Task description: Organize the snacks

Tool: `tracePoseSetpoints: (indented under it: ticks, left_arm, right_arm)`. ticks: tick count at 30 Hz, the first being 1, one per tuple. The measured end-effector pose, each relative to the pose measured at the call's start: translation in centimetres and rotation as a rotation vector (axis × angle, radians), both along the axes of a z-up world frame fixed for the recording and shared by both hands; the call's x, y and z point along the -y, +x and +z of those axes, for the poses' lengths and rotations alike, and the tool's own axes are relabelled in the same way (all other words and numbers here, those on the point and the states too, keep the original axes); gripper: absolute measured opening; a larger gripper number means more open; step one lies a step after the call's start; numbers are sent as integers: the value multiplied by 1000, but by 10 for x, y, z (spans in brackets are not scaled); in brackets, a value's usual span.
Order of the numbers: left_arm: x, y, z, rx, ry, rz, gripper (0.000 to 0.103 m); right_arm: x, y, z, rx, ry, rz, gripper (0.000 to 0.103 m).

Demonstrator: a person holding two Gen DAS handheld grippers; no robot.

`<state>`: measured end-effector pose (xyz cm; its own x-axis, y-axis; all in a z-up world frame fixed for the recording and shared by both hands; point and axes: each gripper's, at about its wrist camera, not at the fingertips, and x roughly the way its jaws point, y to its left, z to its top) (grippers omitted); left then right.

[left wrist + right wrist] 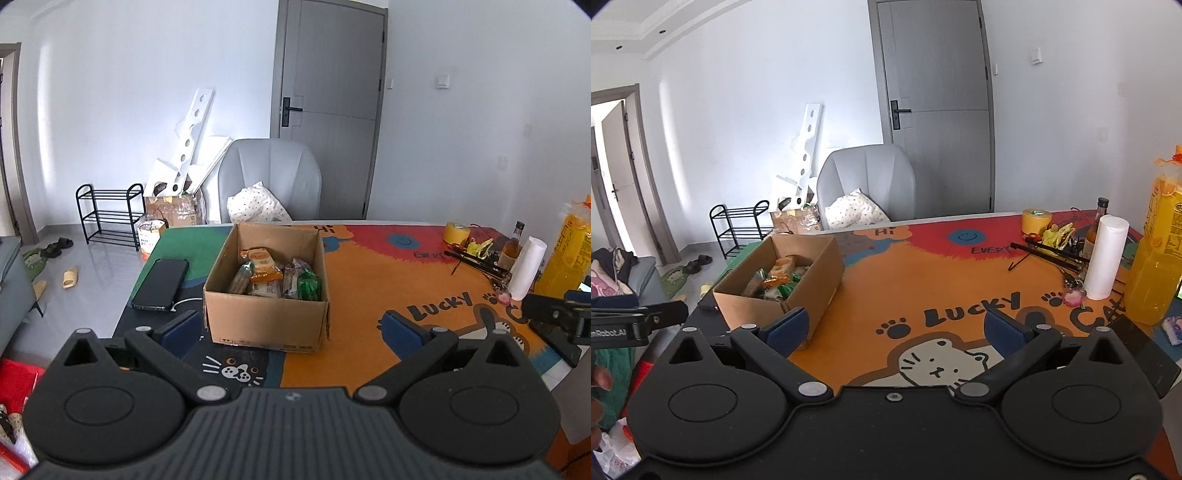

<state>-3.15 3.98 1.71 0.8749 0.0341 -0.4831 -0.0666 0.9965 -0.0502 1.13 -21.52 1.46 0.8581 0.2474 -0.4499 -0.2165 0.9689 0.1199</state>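
An open cardboard box (266, 321) stands on the colourful table mat; it also shows in the right wrist view (816, 291). Several wrapped snacks (277, 280) lie inside it, orange, green and clear packets (779, 280). My left gripper (291, 330) is open and empty, hovering just in front of the box's near wall. My right gripper (895, 330) is open and empty, over the mat to the right of the box, above the cat drawing. The right gripper's side shows at the left wrist view's right edge (554, 317).
A black phone (160, 284) lies left of the box. At the table's right are a yellow tape roll (1036, 220), a paper roll (1106, 258), a small bottle (1097, 225), black sticks (1049, 254) and orange juice bottles (1156, 273). A grey chair (269, 177) stands behind.
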Motion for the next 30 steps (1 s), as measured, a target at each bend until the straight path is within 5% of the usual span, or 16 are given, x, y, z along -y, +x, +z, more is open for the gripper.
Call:
tracePoseSetpoints:
  ticks: [30]
  left_arm:
    - [0, 0, -2, -10, 10, -12, 103]
  right_arm:
    - [1, 2, 0, -45, 16, -23, 103]
